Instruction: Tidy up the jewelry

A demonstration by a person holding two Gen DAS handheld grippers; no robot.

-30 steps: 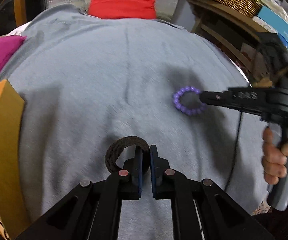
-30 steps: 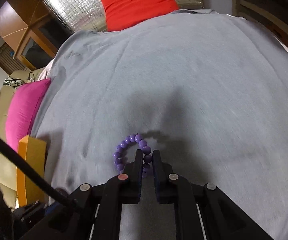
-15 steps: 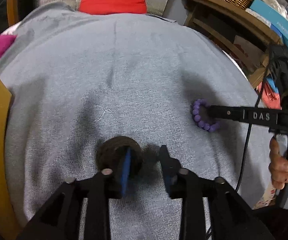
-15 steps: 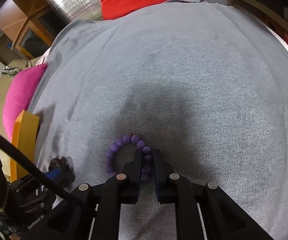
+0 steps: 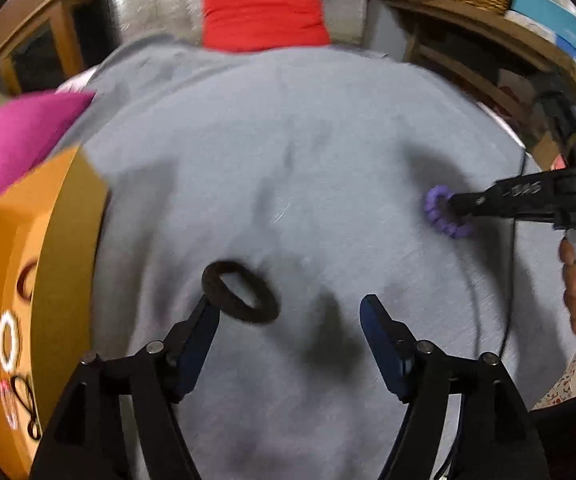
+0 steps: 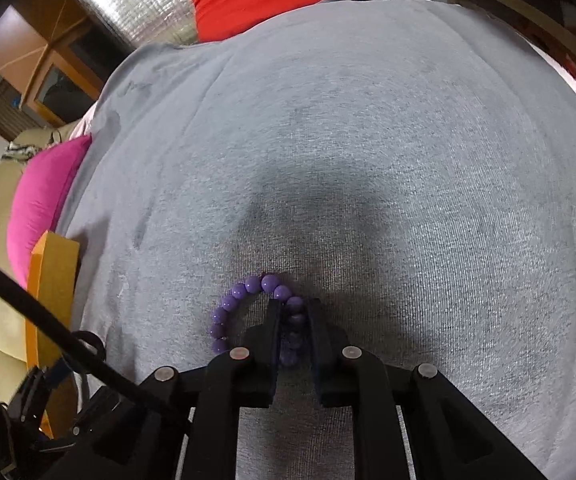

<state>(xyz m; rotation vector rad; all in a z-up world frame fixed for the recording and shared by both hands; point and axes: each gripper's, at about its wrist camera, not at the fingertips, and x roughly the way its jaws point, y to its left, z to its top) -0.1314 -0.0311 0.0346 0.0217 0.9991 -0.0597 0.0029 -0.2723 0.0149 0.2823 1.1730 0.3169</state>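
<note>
Left gripper [image 5: 290, 312], jaws spread wide and empty, above the grey cloth [image 5: 308, 160]; the black band [image 5: 240, 292] lies on the cloth, touching or just beside the left fingertip (motion blur prevents telling which). Right gripper [image 6: 293, 312], jaws closed on the purple bracelet [image 6: 244, 308], which rests on the cloth, well apart from the orange box [image 5: 64, 248] at left. Step in hand: gathering pieces. Next, probably: lift the bracelet clear and carry it to the box.

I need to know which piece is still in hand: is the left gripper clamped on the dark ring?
No: the left gripper is spread wide, and the dark ring lies on the grey cloth by its left finger.
</note>
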